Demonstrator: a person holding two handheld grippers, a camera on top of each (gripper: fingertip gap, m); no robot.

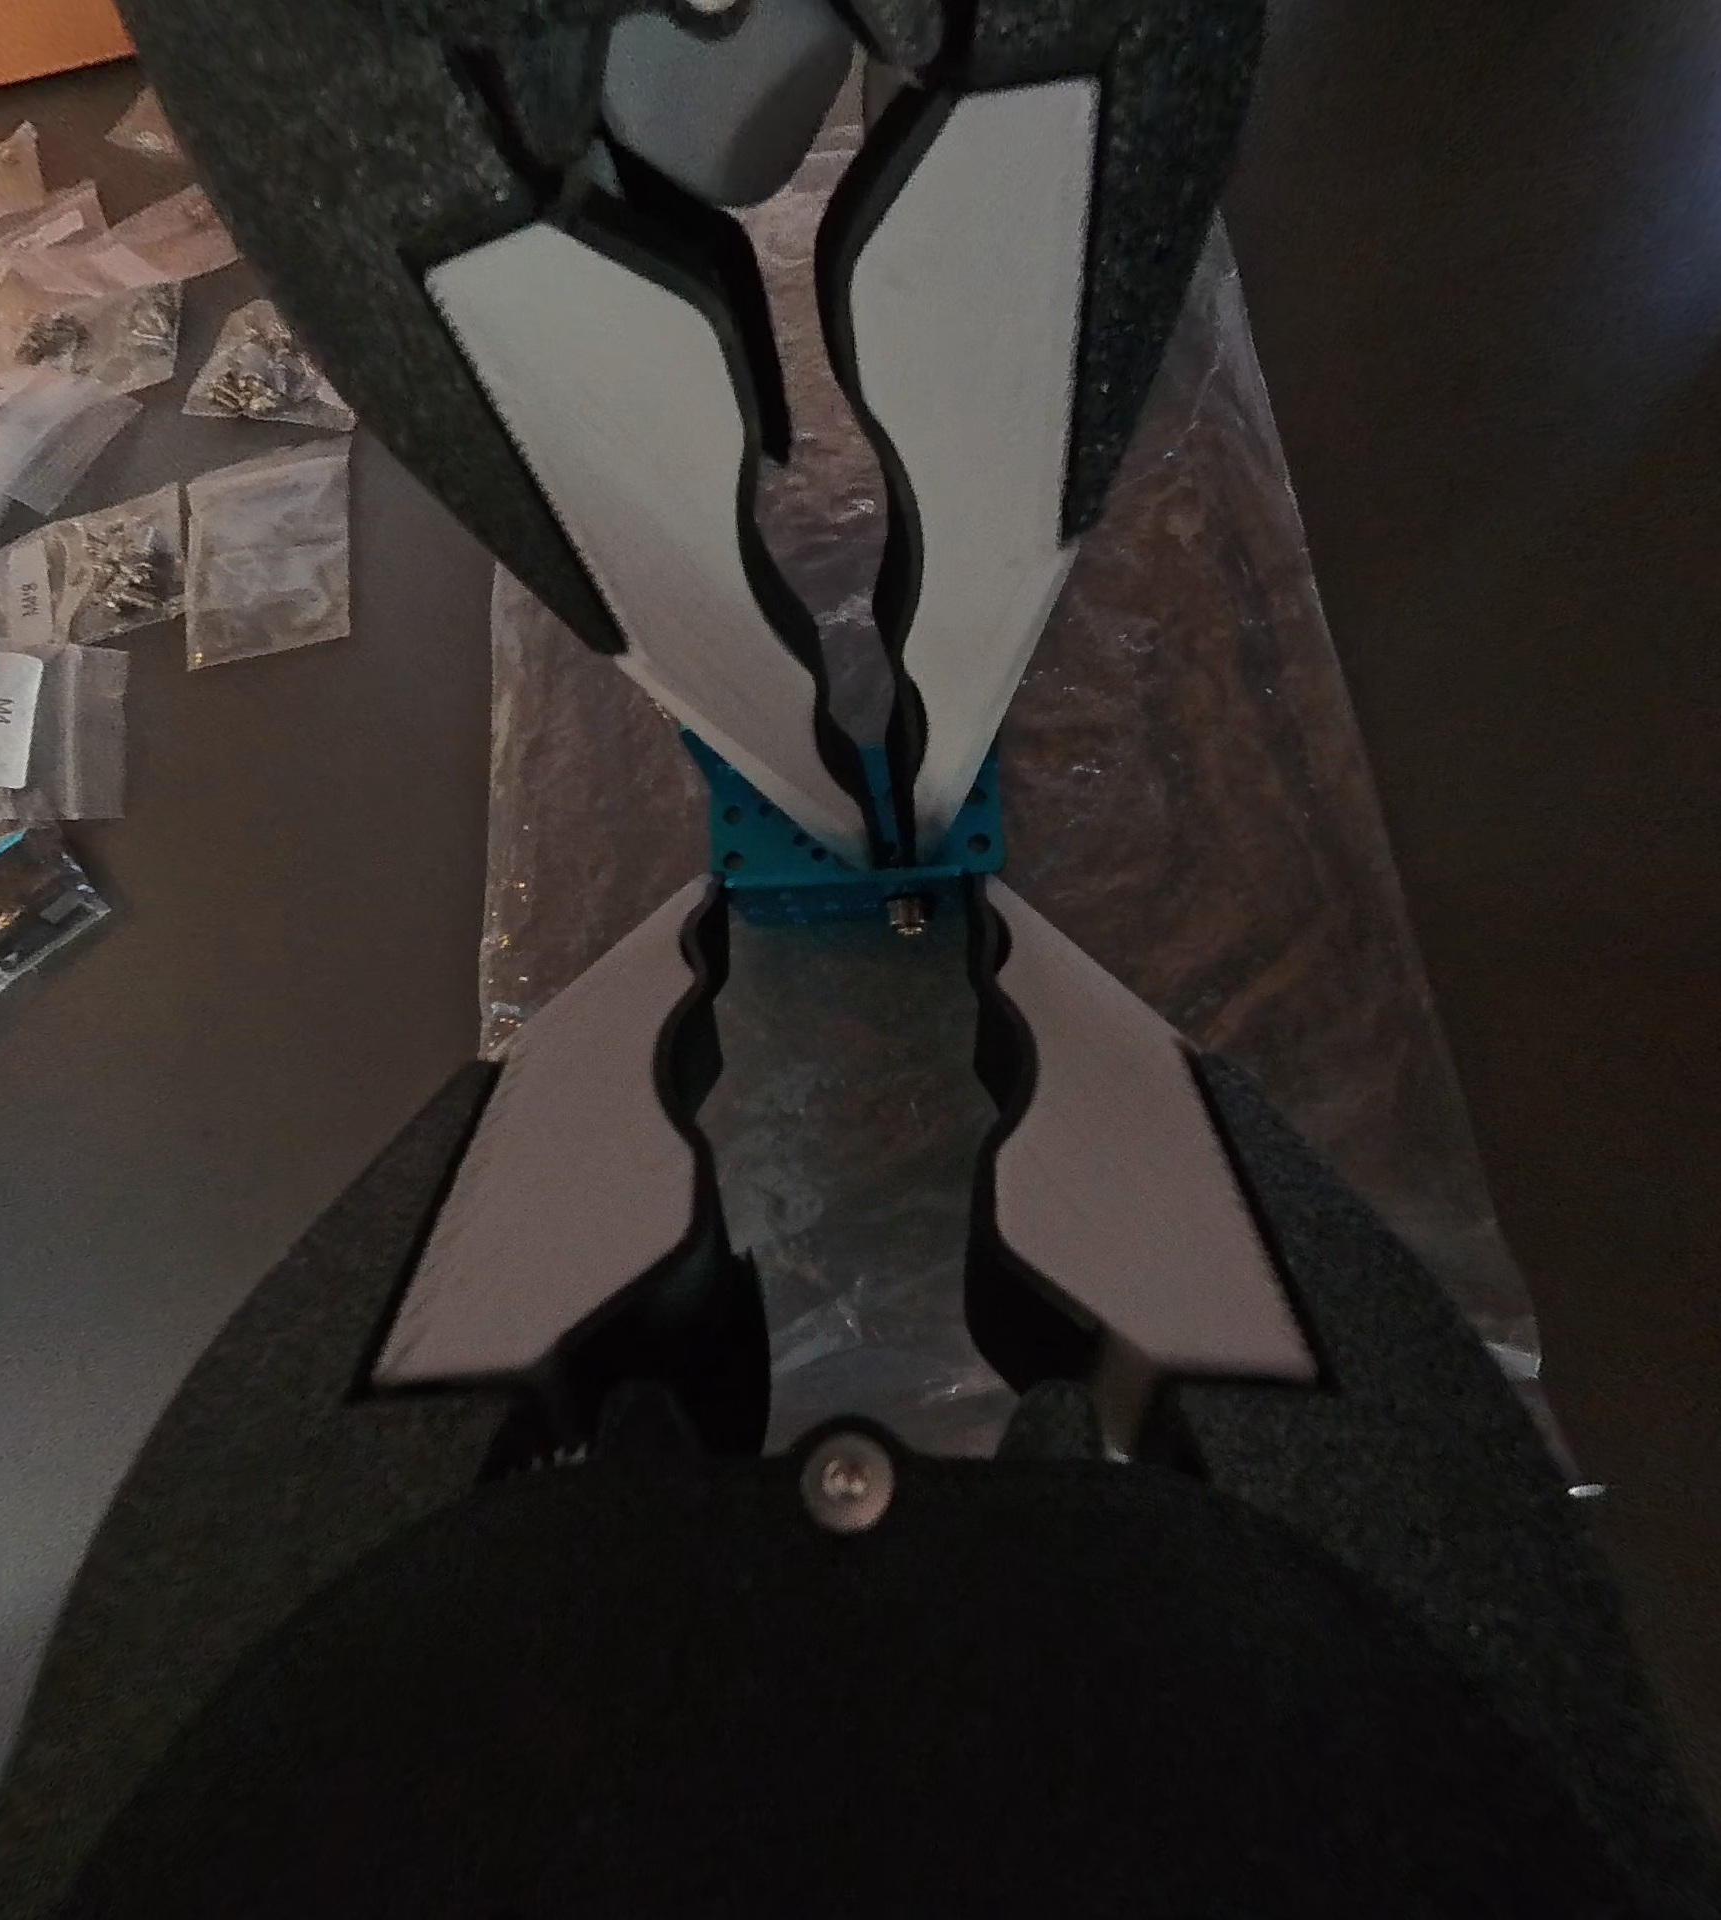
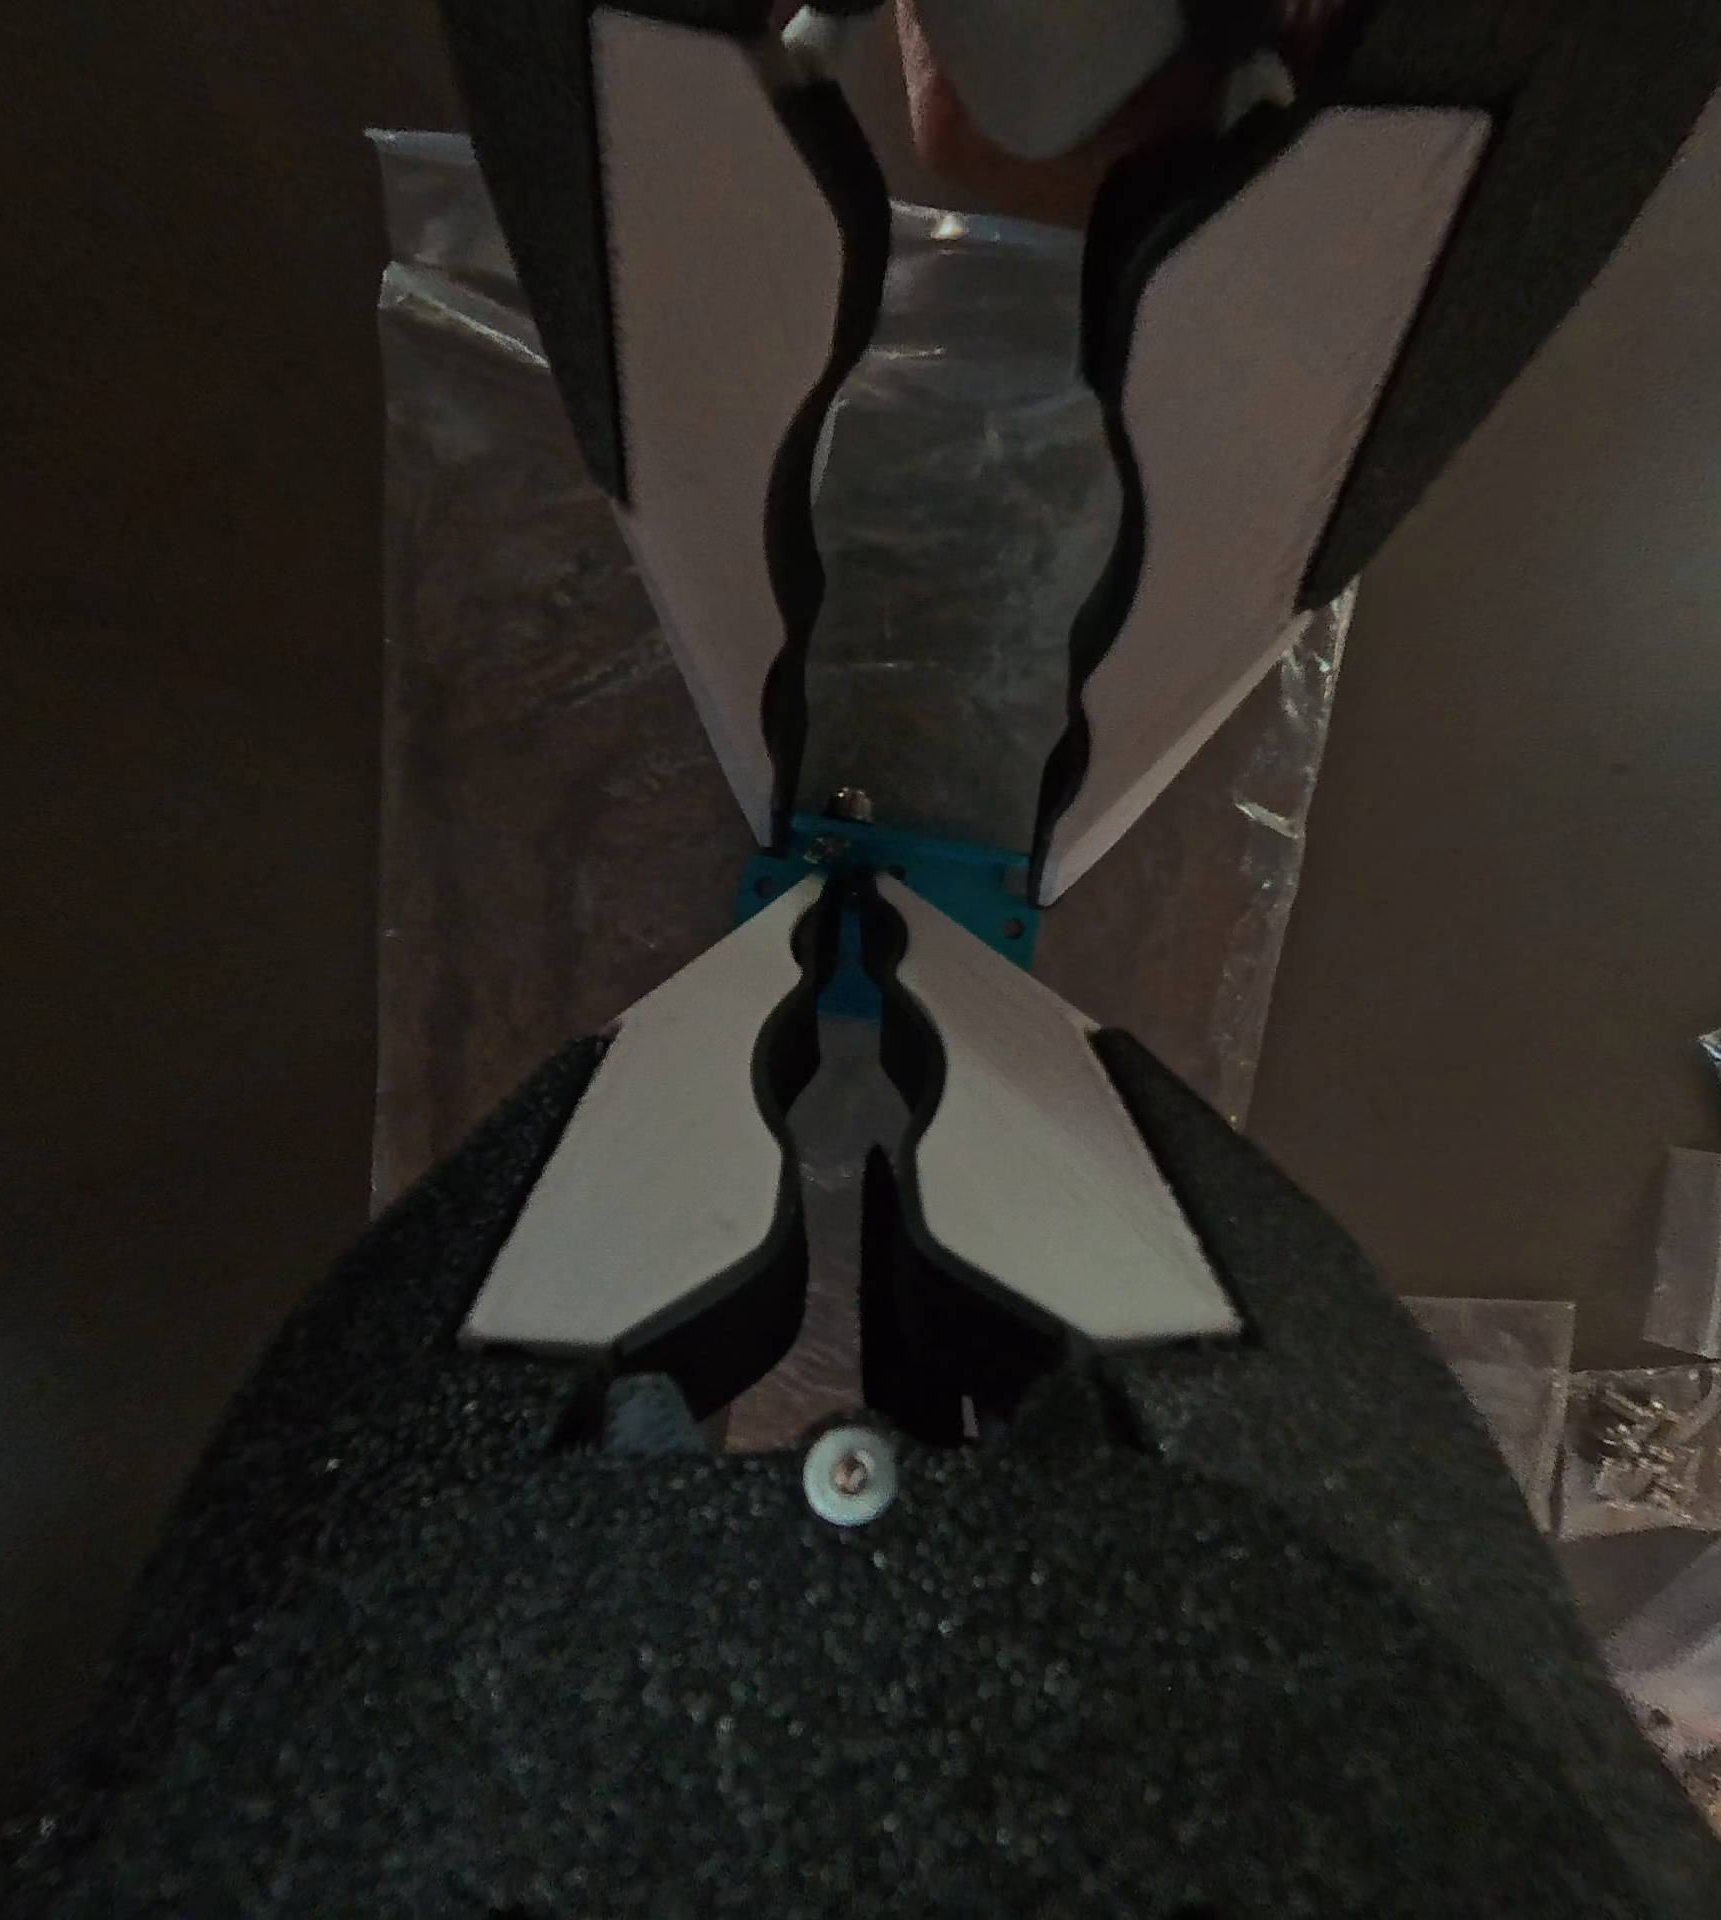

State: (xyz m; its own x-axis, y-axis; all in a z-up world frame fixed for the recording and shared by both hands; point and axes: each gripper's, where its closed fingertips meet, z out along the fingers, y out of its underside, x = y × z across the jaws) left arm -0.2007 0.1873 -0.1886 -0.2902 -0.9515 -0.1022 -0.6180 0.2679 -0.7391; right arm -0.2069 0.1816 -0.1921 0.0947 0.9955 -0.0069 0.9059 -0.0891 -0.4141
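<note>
A blue perforated metal bracket (image 1: 802, 900) sits over a clear plastic bag (image 1: 1199, 727) on a dark table. My left gripper (image 1: 851, 894) is closed on the bracket, one fingertip at each end. A small silver screw (image 1: 903, 916) sticks out of the bracket's near flange. My right gripper (image 1: 882, 847) comes in from the opposite side, its jaws almost together at the flange. In the right wrist view my right gripper (image 2: 843, 878) pinches a small metal part (image 2: 825, 852) on the bracket (image 2: 939, 847), just behind the screw (image 2: 851, 802). The left gripper (image 2: 908, 857) shows opposite.
Several small clear bags of screws and hardware (image 1: 108, 520) lie on the table to the left of the left gripper; they also show at the right edge of the right wrist view (image 2: 1718, 1351). A brown cardboard piece (image 1: 4, 52) is at the far corner. My two grippers' fingertips are within a few centimetres of each other.
</note>
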